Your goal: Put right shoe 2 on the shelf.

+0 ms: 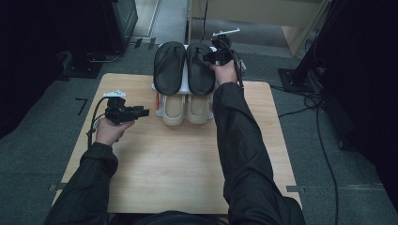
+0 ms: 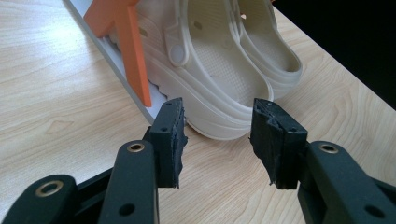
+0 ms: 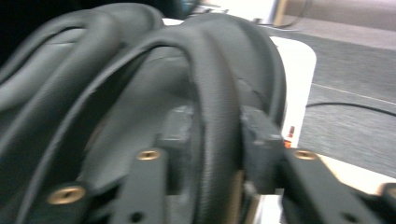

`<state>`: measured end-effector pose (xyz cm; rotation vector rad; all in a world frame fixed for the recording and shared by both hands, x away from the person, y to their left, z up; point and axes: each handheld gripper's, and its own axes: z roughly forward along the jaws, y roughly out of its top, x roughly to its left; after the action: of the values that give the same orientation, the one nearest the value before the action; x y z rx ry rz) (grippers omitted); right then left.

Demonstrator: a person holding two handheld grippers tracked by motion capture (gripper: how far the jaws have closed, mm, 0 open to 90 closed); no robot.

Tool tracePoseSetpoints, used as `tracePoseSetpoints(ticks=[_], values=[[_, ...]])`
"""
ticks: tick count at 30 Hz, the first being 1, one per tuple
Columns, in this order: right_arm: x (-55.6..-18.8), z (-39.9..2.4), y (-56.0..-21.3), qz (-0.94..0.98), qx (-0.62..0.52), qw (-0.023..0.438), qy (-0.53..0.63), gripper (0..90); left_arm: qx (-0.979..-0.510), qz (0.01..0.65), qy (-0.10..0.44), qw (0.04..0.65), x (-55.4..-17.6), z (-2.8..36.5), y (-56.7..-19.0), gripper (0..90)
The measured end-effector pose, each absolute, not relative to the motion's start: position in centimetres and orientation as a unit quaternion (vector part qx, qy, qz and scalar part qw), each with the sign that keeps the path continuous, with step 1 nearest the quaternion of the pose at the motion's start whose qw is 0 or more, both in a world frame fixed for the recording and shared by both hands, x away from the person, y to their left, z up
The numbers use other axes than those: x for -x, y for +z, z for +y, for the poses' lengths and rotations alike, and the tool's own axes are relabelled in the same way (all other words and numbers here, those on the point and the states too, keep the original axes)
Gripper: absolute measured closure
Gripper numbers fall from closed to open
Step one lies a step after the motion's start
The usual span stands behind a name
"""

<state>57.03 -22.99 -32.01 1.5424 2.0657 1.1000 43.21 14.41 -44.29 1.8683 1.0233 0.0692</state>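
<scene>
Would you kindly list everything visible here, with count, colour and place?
Black sandals: two, black, upper tier of the rack, far side of the table.
Clogs: two, cream, lower tier, side by side.
Rack: one, white with orange supports, far middle of the table.
Table: one, light wood.
Cables: several, black, on the grey floor at right.
Left gripper: black, open, pointed at the clogs.
Right gripper: black, shut on the strap of the right-hand black sandal.
Sleeves: two, black.

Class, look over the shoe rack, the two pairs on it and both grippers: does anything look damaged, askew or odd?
Only wear: the left gripper pads look frayed and chipped at the edges. The black sandals and cream clogs sit paired and straight on the rack.
</scene>
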Motion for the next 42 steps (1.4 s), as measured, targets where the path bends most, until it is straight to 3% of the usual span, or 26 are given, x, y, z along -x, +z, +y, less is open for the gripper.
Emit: tracePoseSetpoints(ticks=[3, 6, 12, 16, 27, 33, 42], values=[[-56.4, -23.2, -31.7, 0.744, -0.520, 0.169, 0.384, 50.1, -0.765, 0.423, 0.032, 0.484, -43.2, 14.5, -44.3, 54.8], [-55.4, -24.1, -31.1, 0.743, -0.506, 0.172, 0.403, 54.4, -0.766, 0.424, 0.032, 0.483, -43.2, 14.5, -44.3, 54.7], [-53.4, -25.8, -29.7, 0.745, -0.483, 0.180, 0.423, 73.0, -0.767, 0.425, 0.035, 0.480, -43.2, 14.5, -44.3, 54.7], [-52.3, -26.8, -29.9, 0.752, -0.478, 0.192, 0.412, 78.4, -0.766, 0.424, 0.036, 0.481, -43.2, 14.6, -44.3, 54.7], [-50.8, -27.1, -33.0, 0.751, -0.475, 0.183, 0.420, 78.2, -0.766, 0.427, 0.039, 0.478, -43.3, 14.9, -44.3, 54.7], [-50.5, -27.8, -33.2, 0.751, -0.477, 0.169, 0.425, 73.3, -0.774, 0.421, 0.041, 0.471, -43.1, 14.6, -44.4, 54.0], [-48.1, -29.9, -34.3, 0.748, -0.449, 0.192, 0.449, 68.4, -0.780, 0.421, 0.039, 0.461, -42.9, 14.2, -44.4, 50.9]])
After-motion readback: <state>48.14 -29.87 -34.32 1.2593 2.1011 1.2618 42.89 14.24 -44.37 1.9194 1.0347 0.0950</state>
